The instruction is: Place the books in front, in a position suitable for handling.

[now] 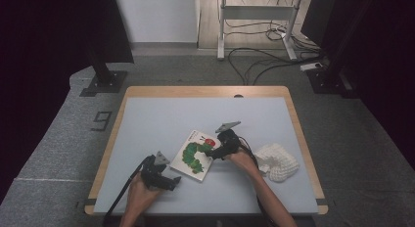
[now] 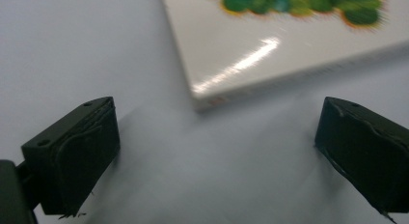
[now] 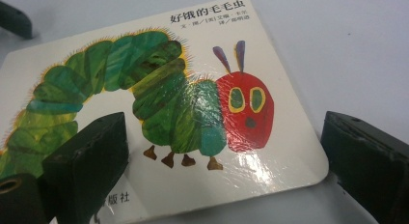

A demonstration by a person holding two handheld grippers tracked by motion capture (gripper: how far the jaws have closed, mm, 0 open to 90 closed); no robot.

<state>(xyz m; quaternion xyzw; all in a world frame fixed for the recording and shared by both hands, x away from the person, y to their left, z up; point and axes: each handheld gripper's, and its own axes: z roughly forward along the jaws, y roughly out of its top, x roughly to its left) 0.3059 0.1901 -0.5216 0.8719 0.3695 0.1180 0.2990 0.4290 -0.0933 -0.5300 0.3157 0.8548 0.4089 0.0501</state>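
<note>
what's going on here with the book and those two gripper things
A person holds a two-jaw gripper in each hand over a grey-topped table. The right gripper is open with its jaws on either side of a corner of the caterpillar picture book, which lies flat. The left gripper is open too, just short of the book's near corner. A white knitted item lies untouched to the right.

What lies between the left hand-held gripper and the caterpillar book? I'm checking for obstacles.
Nothing: in the left gripper view, bare grey table runs from the open left hand-held gripper to the caterpillar book corner.
</note>
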